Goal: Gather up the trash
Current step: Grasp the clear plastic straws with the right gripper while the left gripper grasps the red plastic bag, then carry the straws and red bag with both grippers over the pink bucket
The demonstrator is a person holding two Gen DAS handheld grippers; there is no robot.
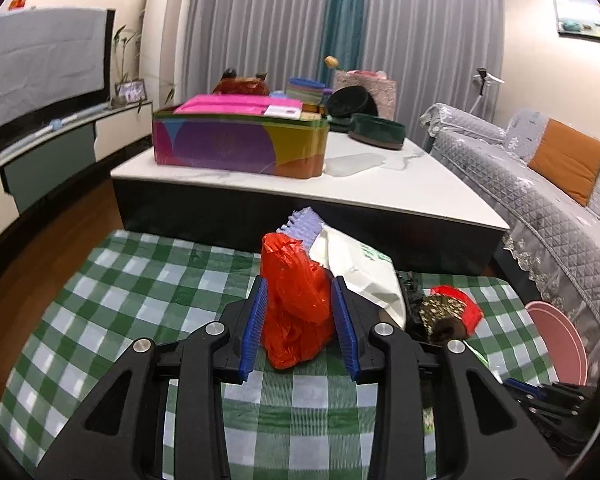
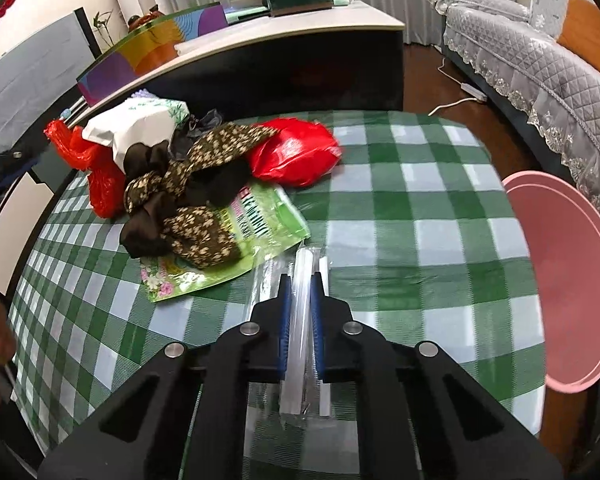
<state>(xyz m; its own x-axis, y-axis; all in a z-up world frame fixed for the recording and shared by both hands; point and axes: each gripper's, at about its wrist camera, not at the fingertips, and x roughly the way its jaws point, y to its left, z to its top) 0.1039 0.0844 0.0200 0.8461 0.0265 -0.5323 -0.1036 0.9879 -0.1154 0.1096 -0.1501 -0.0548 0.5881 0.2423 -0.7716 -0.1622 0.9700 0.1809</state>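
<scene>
Our left gripper point(image 1: 300, 320) has its blue pads on either side of a crumpled red plastic bag point(image 1: 296, 304), pressing against it, so we are gripping the bag where it sits on the green checked cloth point(image 1: 140, 280). Just behind the bag lie a white paper packet point(image 1: 356, 268) and a lilac spiky brush point(image 1: 300, 224), with a dark flowered cloth point(image 1: 440, 308) to the right.

Our right gripper point(image 2: 300, 300) is clamped on a clear plastic sleeve of white sticks point(image 2: 302, 320), which lies flat on the same cloth. Ahead of it to the left is the rest of the pile: a green snack packet point(image 2: 268, 224) under the flowered cloth point(image 2: 188, 184), and a second red bag point(image 2: 296, 152) beyond. A pink basin point(image 2: 572, 280) stands at the right edge of the cloth. Behind everything are a low white-topped table point(image 1: 380, 184) carrying a colourful box point(image 1: 240, 144), and a grey sofa point(image 1: 540, 168).
</scene>
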